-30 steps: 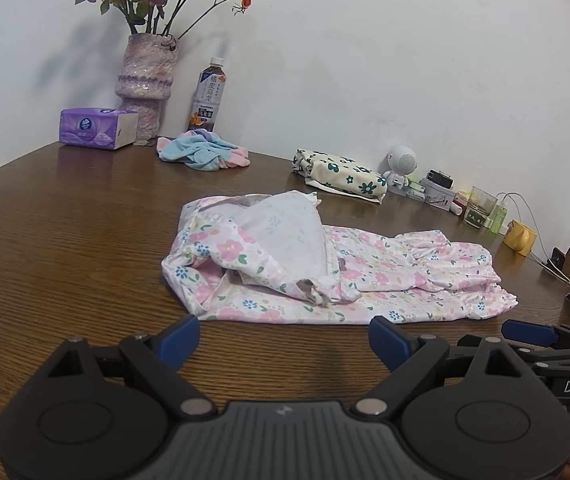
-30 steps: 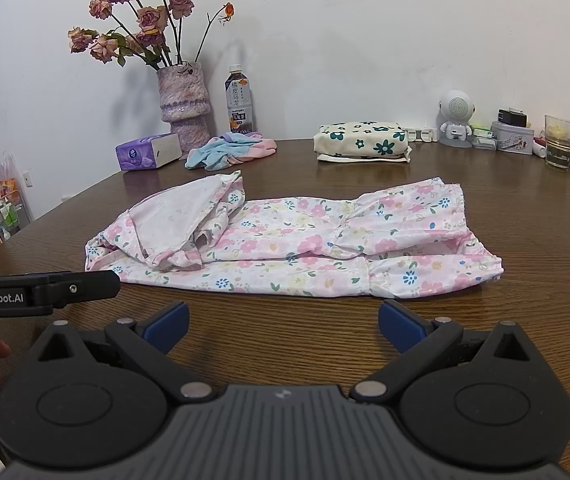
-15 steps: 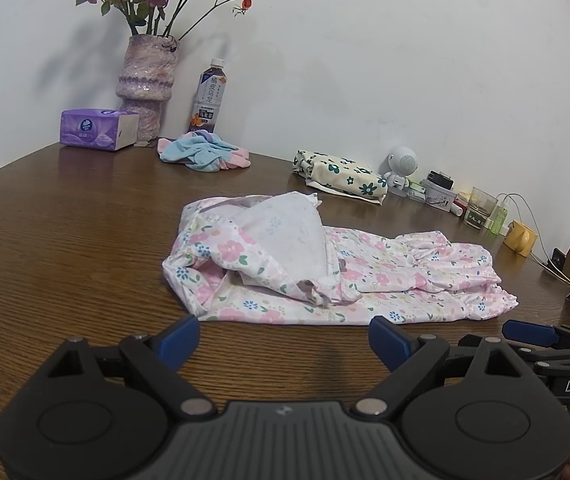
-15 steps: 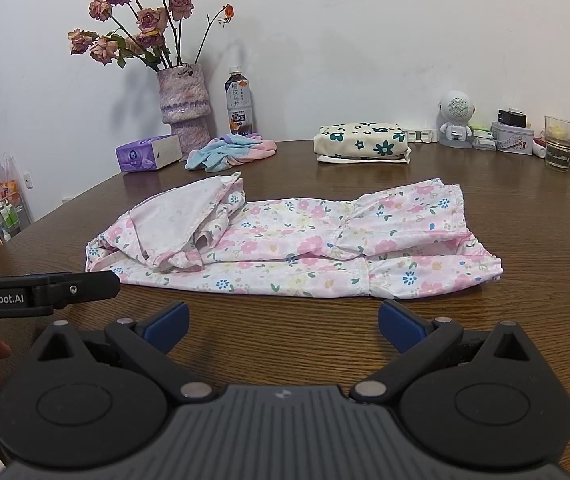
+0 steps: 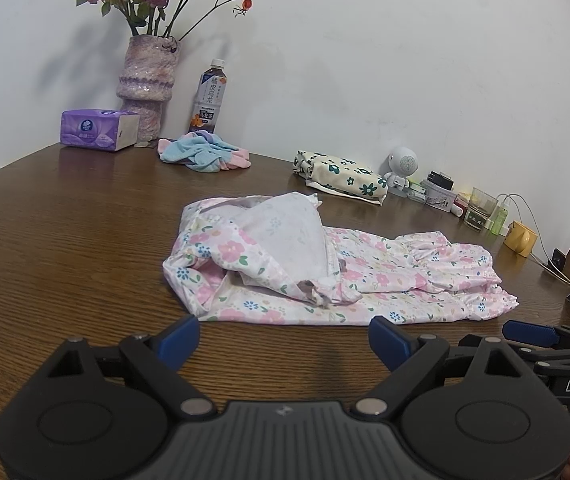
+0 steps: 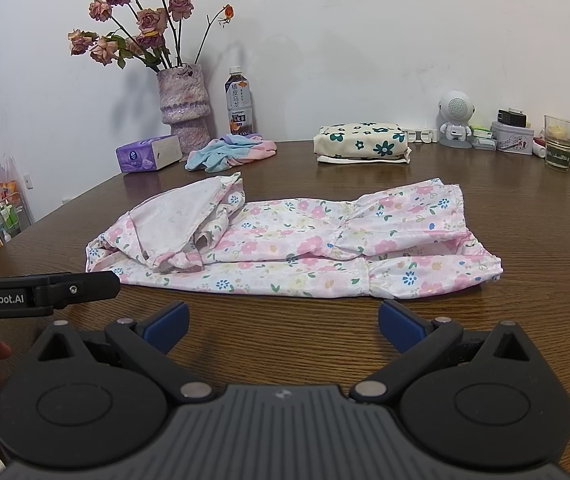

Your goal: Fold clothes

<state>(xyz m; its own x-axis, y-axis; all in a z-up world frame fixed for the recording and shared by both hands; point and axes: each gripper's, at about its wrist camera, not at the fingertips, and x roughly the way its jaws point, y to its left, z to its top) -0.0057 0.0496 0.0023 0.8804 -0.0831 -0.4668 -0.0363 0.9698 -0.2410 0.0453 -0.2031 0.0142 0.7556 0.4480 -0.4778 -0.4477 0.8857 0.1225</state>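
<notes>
Nothing has changed between the earlier pictures and now. In both wrist views the pink floral cotton garment (image 5: pixel 325 276) lies in the middle of the frame on the brown wood-grain surface (image 5: pixel 65 248) with the same folds and outline as a second ago. The left claw (image 5: pixel 283 338) at the bottom of its frame and the right claw (image 6: pixel 281 324) at the bottom of its frame have neither shifted nor altered their wide spread, and nothing sits between their blue pads.
</notes>
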